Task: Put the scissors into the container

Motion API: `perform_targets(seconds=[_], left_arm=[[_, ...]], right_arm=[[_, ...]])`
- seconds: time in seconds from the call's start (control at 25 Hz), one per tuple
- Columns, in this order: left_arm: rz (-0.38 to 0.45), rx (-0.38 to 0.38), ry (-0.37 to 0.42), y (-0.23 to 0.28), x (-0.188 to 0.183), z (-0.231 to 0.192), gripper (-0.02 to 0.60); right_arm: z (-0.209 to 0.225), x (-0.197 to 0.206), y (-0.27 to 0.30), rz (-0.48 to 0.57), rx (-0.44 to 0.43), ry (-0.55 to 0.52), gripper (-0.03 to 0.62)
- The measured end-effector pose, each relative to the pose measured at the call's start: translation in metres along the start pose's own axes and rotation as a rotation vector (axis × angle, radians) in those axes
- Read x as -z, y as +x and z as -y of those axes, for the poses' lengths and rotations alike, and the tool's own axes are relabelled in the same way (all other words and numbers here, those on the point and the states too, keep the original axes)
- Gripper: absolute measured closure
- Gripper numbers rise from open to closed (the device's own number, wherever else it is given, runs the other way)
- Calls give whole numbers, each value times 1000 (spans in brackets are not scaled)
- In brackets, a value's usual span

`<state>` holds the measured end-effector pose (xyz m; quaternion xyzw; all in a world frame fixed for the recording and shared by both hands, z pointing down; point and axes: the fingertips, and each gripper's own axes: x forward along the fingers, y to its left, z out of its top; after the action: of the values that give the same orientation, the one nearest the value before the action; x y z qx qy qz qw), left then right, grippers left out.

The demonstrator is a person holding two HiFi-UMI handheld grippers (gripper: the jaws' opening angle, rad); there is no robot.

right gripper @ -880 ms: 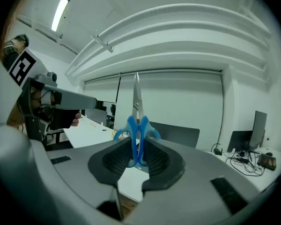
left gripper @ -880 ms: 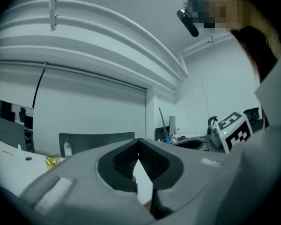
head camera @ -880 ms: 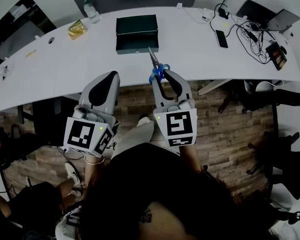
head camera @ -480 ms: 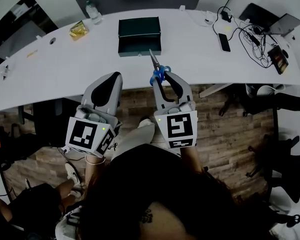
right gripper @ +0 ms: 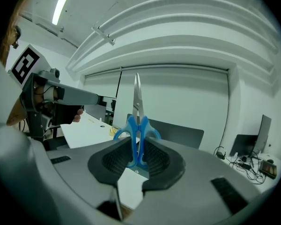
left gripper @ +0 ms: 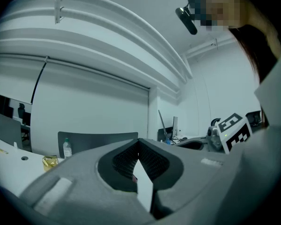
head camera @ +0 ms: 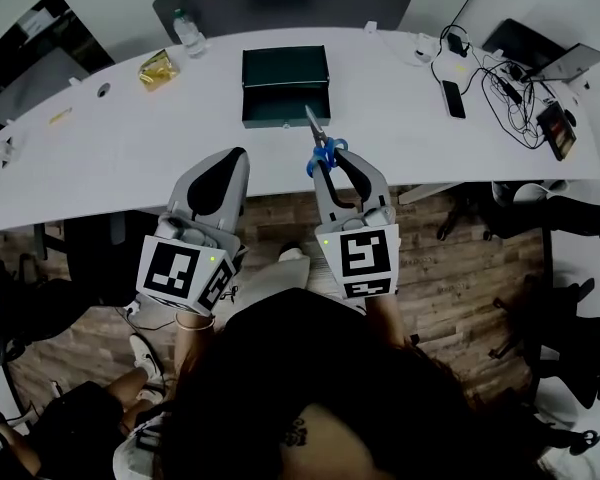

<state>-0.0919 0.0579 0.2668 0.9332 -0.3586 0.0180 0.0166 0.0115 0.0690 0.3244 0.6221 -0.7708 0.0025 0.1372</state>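
Note:
The scissors (head camera: 320,146) have blue handles and closed steel blades. My right gripper (head camera: 332,160) is shut on the handles and holds them over the table's near edge, blades pointing away towards the container (head camera: 285,86). That container is a dark green open box on the white table (head camera: 110,148), and the blade tip is near its front right corner. In the right gripper view the scissors (right gripper: 137,121) stand upright between the pads (right gripper: 113,159) of the right gripper (right gripper: 139,149). My left gripper (head camera: 228,160) hovers off the table edge to the left, and in its own view the left gripper (left gripper: 138,144) is shut on nothing.
A water bottle (head camera: 188,34) and a yellow packet (head camera: 158,68) lie at the table's far left. A phone (head camera: 454,100), tangled cables (head camera: 505,88) and a laptop (head camera: 545,53) crowd the right end. Office chairs (head camera: 570,208) stand on the wooden floor at the right.
The table and container sit a little lower in the head view. My right gripper still holds the scissors, with the tip slightly nearer the container's front. The left gripper keeps its place beside it.

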Motion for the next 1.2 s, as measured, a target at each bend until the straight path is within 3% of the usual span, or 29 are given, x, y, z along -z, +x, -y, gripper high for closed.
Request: perform_targets(seconds=[0.4,0.8,1.2], left_arm=[[18,16,-32,30,0,-44,571],[7,37,-85,51,9,-53,571],[27,26,-69,85,4,-59,569]], right_arm=[[2,-7,49,-42,5,-37,505],[7,-2,72,-86,-7,-51,505],[30,-1,99,-79,-38,-64,505]])
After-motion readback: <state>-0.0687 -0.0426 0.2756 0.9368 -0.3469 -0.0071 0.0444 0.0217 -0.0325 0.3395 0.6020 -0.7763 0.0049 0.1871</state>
